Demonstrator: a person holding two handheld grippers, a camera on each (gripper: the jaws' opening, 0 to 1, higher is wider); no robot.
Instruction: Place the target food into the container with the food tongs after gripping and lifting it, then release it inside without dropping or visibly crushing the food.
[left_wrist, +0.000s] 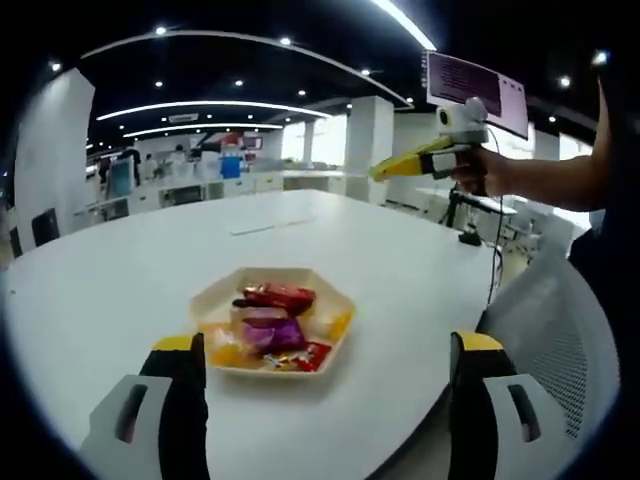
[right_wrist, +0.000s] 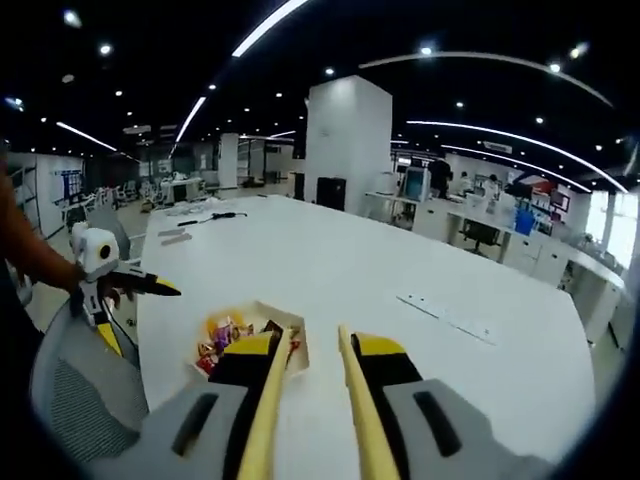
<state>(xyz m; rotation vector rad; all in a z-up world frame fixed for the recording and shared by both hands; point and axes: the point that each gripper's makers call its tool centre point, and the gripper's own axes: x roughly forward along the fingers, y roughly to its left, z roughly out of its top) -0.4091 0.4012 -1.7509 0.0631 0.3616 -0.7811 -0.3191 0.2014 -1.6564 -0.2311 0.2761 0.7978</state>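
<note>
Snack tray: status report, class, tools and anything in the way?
Left tool open, low before the snack tray. Right tool holds yellow tongs, raised, tips apart, nothing between them. Wrapped snacks in tray, untouched. White table around it bare.

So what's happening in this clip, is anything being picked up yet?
Not yet. A person holds a gripper in each hand above a white table. The right gripper carries yellow food tongs, raised in the air with nothing between them. The left gripper is open and empty, facing a tray of wrapped snacks, which sit untouched.
</note>
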